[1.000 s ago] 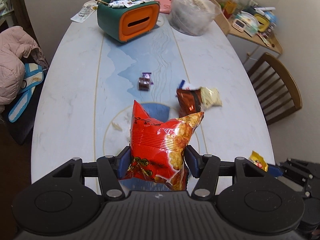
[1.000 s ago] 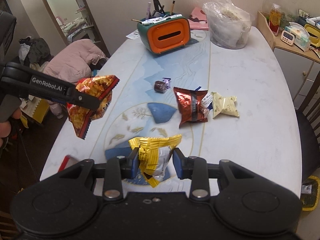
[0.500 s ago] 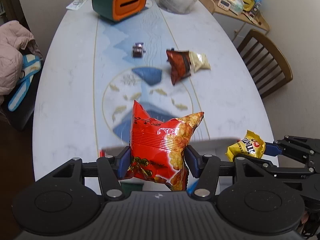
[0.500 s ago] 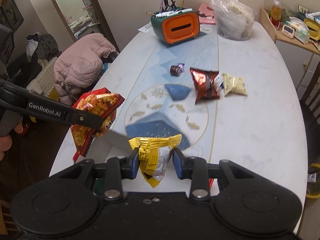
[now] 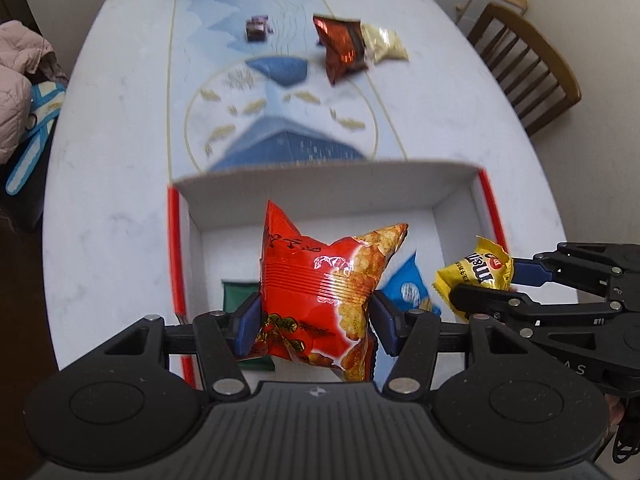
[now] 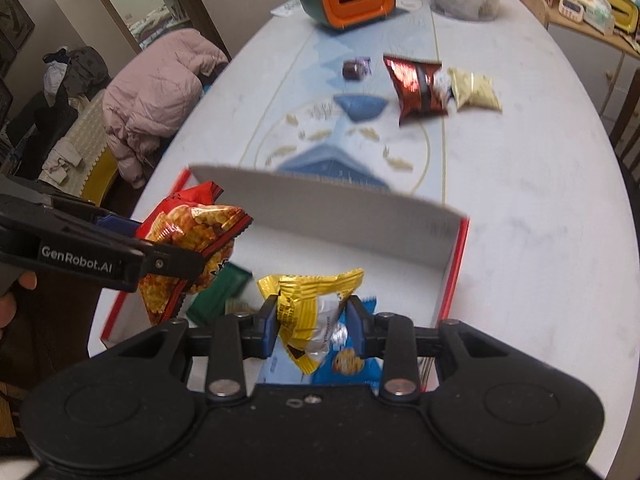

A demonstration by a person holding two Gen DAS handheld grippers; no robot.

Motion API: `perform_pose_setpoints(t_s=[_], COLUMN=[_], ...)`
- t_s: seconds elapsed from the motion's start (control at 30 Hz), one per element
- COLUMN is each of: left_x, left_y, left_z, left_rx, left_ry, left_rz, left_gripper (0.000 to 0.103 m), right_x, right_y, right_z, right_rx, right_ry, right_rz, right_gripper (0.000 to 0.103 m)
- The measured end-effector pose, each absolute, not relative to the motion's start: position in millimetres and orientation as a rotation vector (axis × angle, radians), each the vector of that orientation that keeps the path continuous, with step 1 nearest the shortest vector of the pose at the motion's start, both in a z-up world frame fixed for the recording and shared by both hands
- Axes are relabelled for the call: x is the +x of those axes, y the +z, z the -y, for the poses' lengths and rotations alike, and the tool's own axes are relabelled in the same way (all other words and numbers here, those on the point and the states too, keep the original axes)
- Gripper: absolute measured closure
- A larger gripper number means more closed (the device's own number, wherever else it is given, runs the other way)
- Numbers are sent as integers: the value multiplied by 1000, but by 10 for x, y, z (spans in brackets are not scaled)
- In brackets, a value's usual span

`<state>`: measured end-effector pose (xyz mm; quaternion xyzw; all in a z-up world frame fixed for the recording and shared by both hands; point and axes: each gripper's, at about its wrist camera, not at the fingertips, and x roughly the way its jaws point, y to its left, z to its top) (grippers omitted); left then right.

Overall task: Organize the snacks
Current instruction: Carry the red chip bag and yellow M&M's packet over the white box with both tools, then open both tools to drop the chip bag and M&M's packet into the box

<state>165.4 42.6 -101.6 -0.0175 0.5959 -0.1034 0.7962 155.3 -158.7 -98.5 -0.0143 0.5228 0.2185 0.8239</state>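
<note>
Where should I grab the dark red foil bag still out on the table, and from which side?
Take the dark red foil bag across its puffed middle, coming from above. It lies flat on the table, and the pale snack packet touches its right edge, so a side approach there looks crowded; its left side is free.

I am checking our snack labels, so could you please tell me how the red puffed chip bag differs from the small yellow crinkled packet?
The red puffed chip bag is larger than the small yellow crinkled packet. The red bag sits in the left gripper, the yellow packet in the right gripper. The red bag looks inflated; the yellow packet is crumpled. Both hang clamped above the white box with red edges.
</note>
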Motion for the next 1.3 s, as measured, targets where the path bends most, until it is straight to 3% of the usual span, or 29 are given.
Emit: perform_pose_setpoints(t_s=[0.63, 1.3], left_x=[1484, 1275], left_y=[-1633, -1607], left_z=[-246, -310], left_rx=[13, -30], left_ry=[-219, -271], left_rz=[-1394, -1328], left_gripper=[45, 40], right_x=[1375, 1247], right_y=[-1494, -1394], right_z=[1576, 1690], right_rx=[29, 121], right_ry=[448, 430], right_rz=[-1234, -1176], right_gripper=[69, 68])
